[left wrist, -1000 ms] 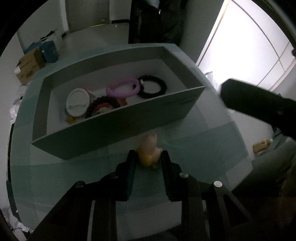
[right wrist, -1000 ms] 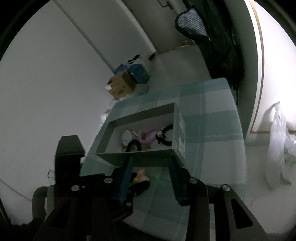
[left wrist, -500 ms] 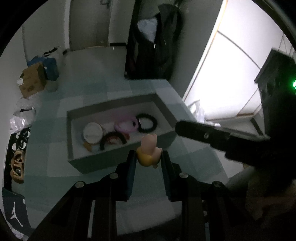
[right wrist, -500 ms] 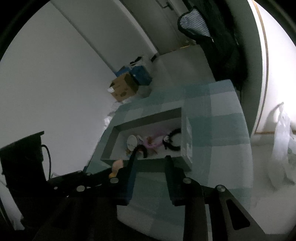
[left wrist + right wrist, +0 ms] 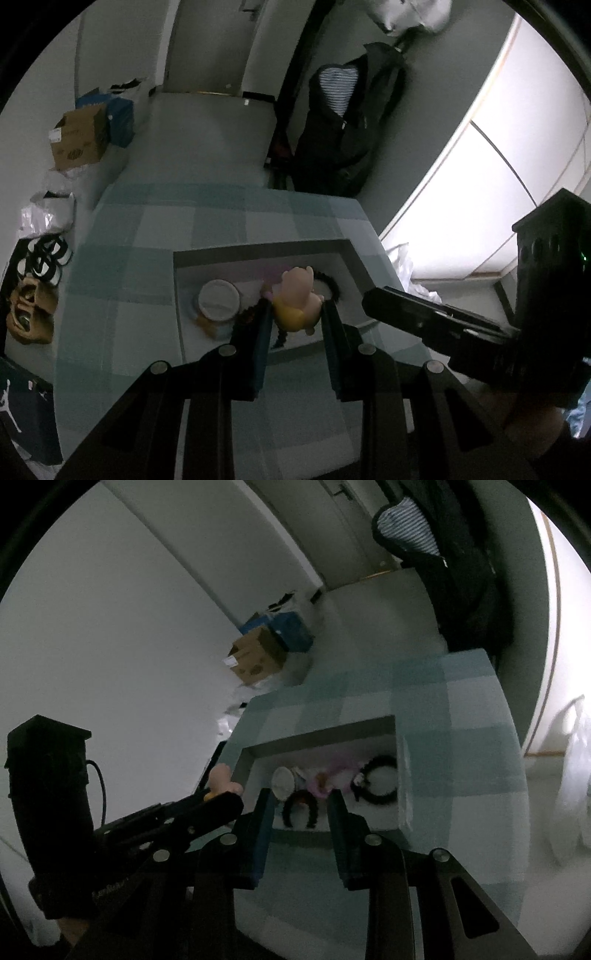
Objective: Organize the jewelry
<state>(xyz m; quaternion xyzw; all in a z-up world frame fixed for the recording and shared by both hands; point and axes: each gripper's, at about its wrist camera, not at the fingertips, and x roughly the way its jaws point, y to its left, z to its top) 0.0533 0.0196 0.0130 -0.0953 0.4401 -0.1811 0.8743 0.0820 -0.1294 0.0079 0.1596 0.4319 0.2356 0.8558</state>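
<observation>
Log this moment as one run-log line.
left tool: shut on small peach-and-yellow toy figure, raised near grey open box | right tool: open, holding nothing

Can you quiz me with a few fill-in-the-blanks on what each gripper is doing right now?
The left gripper is shut on a small pink and ____ figurine.
The right gripper holds ____.
The black bead bracelet lies inside the grey ____.
The tablecloth has a ____ pattern.

Missing words: yellow; nothing; box; checked
</observation>
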